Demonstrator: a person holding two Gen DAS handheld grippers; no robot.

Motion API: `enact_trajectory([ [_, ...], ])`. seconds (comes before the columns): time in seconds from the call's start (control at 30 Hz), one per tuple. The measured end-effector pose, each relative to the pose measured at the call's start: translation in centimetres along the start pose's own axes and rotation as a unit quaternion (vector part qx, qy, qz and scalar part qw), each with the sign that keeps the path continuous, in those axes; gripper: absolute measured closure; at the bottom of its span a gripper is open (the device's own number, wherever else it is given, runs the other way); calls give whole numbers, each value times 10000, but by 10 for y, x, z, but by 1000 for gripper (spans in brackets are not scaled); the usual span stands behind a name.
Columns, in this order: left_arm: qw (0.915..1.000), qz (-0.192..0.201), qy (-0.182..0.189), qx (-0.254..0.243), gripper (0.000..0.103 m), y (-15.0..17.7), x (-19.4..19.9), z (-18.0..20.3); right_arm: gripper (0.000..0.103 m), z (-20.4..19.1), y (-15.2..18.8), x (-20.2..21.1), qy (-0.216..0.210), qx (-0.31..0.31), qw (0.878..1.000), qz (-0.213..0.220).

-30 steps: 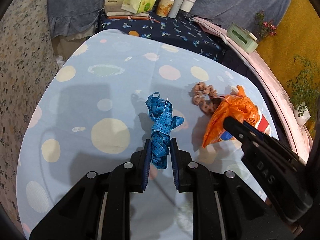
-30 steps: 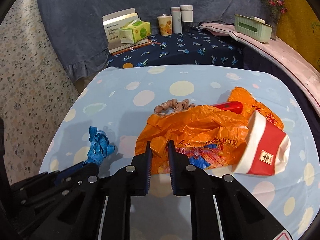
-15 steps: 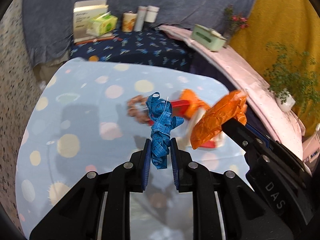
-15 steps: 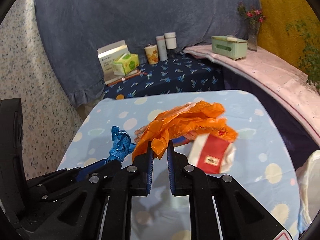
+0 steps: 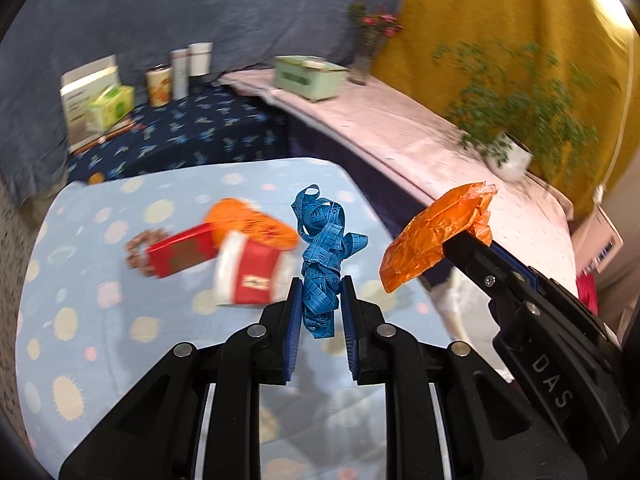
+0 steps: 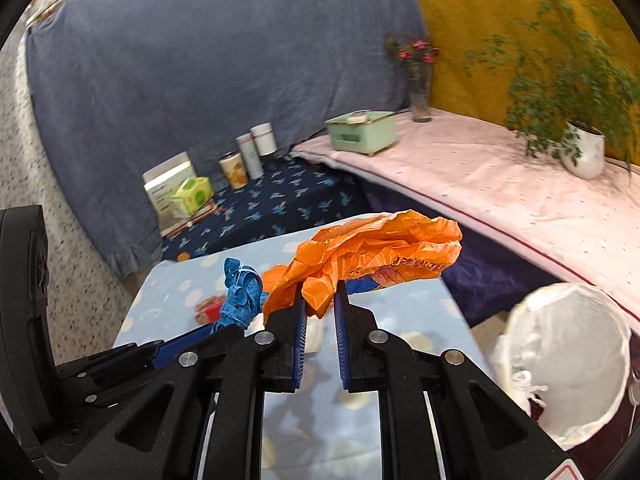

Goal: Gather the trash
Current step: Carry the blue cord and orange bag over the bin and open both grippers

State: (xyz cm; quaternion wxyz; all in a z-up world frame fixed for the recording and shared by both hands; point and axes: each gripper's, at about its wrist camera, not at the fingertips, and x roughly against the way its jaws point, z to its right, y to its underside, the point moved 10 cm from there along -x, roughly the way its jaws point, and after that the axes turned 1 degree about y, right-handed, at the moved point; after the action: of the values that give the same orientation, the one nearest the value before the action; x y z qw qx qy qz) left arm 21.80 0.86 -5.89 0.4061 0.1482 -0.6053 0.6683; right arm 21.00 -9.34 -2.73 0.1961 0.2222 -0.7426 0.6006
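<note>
My left gripper (image 5: 319, 312) is shut on a crumpled blue measuring tape (image 5: 324, 248) and holds it above the spotted blue table (image 5: 100, 320). My right gripper (image 6: 320, 312) is shut on an orange plastic bag (image 6: 372, 252), lifted off the table; the bag also shows in the left wrist view (image 5: 436, 236). A red-and-white paper cup (image 5: 252, 276), a red box (image 5: 182, 256), an orange wrapper (image 5: 252, 220) and a brown ring of beads (image 5: 138, 248) lie on the table. A bin lined with a white bag (image 6: 560, 364) stands right of the table.
A dark blue side table (image 5: 192, 140) holds boxes and cans (image 5: 160, 84). A pink-covered shelf (image 5: 400, 128) along the right carries a green box (image 5: 310, 76), a flower vase (image 5: 366, 40) and a potted plant (image 5: 508, 132).
Both grippers have risen and swung right with their loads. The orange bag has come off the table, leaving the cup and red box behind. The white-lined bin has come into the right view.
</note>
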Motion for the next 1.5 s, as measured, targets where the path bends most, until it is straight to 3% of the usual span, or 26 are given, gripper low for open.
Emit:
enact_trajectory([
  [0.63,9889,-376,714,-1245,84,25,-46,183,90,183,15,53,908,-899,9916,199],
  [0.87,9821,-584,1000,-1484,84,39,-65,223,90,230,31,57,1149,-1185,9862,128],
  [1.2,9765,-680,1219,-1640,84,48,-81,246,89,264,51,47,1297,-1456,9808,-27],
  [1.3,9802,-588,1075,-1557,61,45,-84,243,84,272,53,48,1444,-1513,9779,-8],
  [1.33,9825,-550,986,-1484,46,43,-85,240,84,273,53,48,1446,-1557,9772,-13],
  [1.37,9840,-533,946,-1410,40,42,-87,237,83,276,54,48,1449,-1611,9762,-5],
  [1.43,9856,-554,953,-1279,36,40,-89,232,73,280,55,50,1513,-1655,9745,14],
  [1.5,9863,-550,917,-1260,36,40,-90,229,72,280,56,50,1529,-1648,9744,12],
])
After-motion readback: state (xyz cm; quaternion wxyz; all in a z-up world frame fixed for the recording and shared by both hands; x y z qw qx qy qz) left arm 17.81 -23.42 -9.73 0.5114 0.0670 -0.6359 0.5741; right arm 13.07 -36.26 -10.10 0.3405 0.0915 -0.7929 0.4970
